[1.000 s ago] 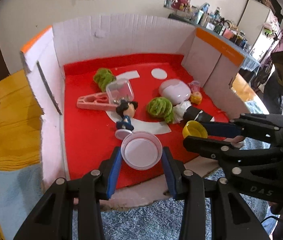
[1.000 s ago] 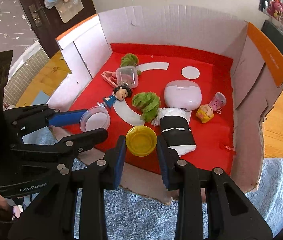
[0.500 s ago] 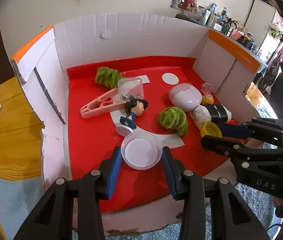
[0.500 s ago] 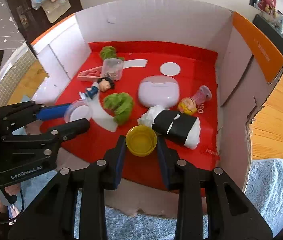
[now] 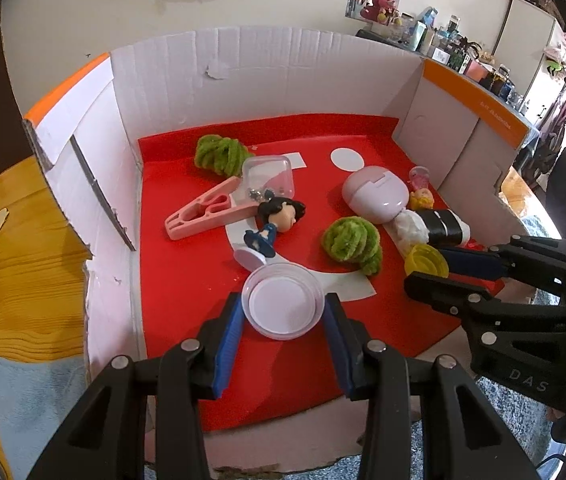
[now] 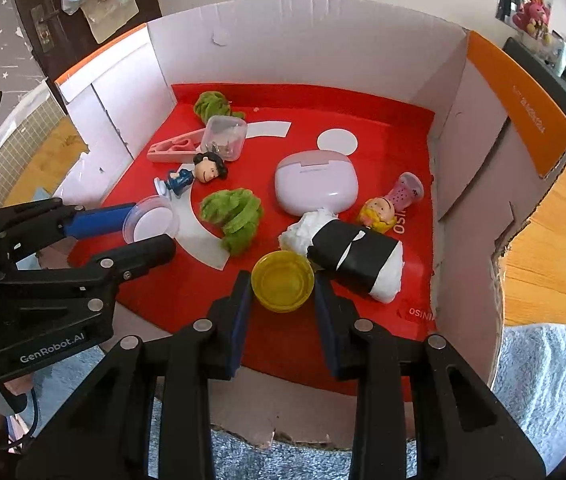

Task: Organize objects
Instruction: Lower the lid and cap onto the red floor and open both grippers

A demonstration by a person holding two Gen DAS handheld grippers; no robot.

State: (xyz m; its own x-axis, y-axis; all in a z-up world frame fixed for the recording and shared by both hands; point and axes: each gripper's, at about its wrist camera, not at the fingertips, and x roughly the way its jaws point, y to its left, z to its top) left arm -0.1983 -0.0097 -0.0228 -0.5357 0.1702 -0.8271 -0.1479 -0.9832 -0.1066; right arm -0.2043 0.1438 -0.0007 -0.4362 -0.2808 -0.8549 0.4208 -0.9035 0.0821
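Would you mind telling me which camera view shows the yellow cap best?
The right wrist view: the yellow cap sits centred between its jaws, hollow side visible. The left wrist view shows it edge-on, partly hidden.

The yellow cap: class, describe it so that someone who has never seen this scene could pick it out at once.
Find the cardboard box with white walls and a red floor. Near its open front edge, the right gripper holds the yellow cap beside a black-and-white wrapped bundle. It is the only yellow, open, round cup shape; the left gripper holds a clear lid.
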